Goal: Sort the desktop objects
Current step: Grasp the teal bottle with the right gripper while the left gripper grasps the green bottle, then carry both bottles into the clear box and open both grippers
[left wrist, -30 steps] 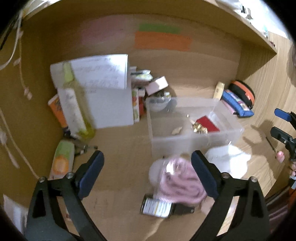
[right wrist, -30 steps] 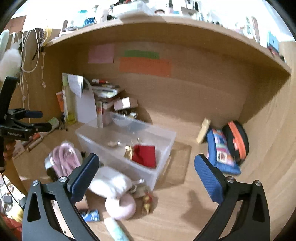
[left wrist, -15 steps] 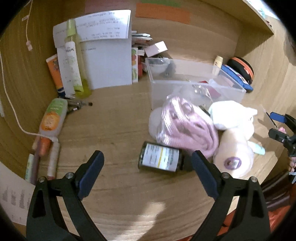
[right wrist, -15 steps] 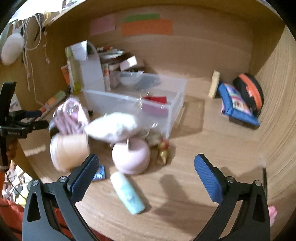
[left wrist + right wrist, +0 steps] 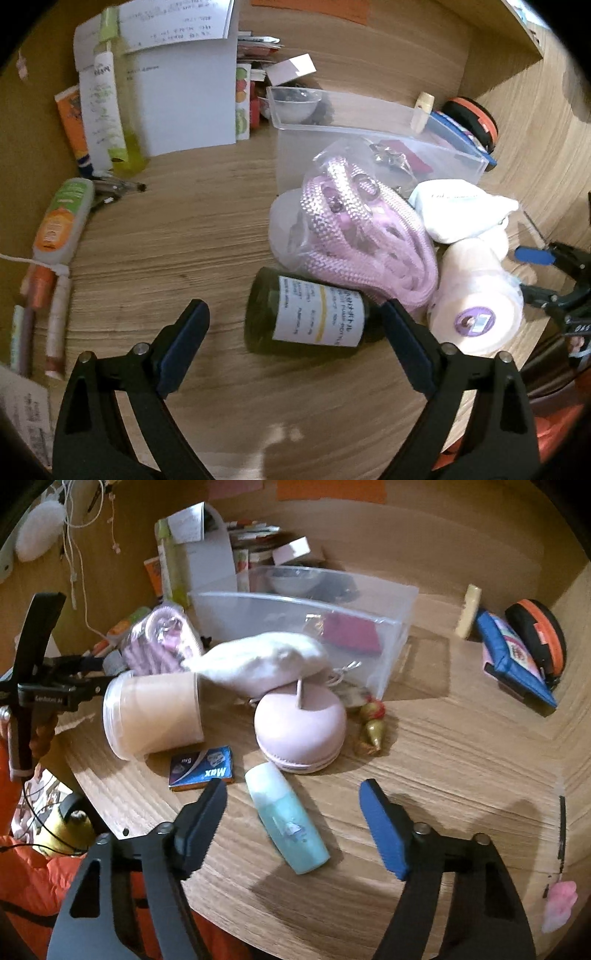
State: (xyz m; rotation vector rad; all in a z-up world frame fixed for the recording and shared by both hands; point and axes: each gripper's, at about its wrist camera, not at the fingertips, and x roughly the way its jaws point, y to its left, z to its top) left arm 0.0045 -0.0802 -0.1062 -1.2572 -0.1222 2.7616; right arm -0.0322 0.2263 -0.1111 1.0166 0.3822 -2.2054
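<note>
1. Right gripper [image 5: 293,805] sits low over the wooden desk [image 5: 443,746] with one teal squeeze bottle [image 5: 286,818] lying flat between its two blue-padded fingers. The jaws have just been closing in, but there's a gap on both sides, so nothing is gripped.
2. Left gripper [image 5: 295,334] is spread wide, holding nothing. One dark green bottle [image 5: 306,317] with a white label lies on its side between its fingertips, untouched as far as I can see.
3. Touching that bottle from behind: one bag of pink braided rope [image 5: 362,236], wrapped in clear plastic.
4. Beside the rope, one cream-coloured cup [image 5: 153,712] tipped on its side, with one white fabric pouch [image 5: 266,664] resting on top of it.
5. The pouch also rests on one round pink macaron-shaped case [image 5: 301,727], just beyond the teal bottle.
6. One small blue packet marked "Max" [image 5: 202,768] lies flat beside the right gripper's left finger.
7. One gold-and-red trinket [image 5: 371,722] just right of the pink case; too blurry to name.
8. One clear plastic bin [image 5: 391,609] behind the pile, something red inside.
9. Far right: one blue pouch [image 5: 513,657] and one black-and-orange round case [image 5: 543,635], touching.
10. Far left: one tall yellow-green bottle [image 5: 110,110] upright against white papers [image 5: 184,92], plus one orange-and-green tube [image 5: 62,218] lying flat.
</note>
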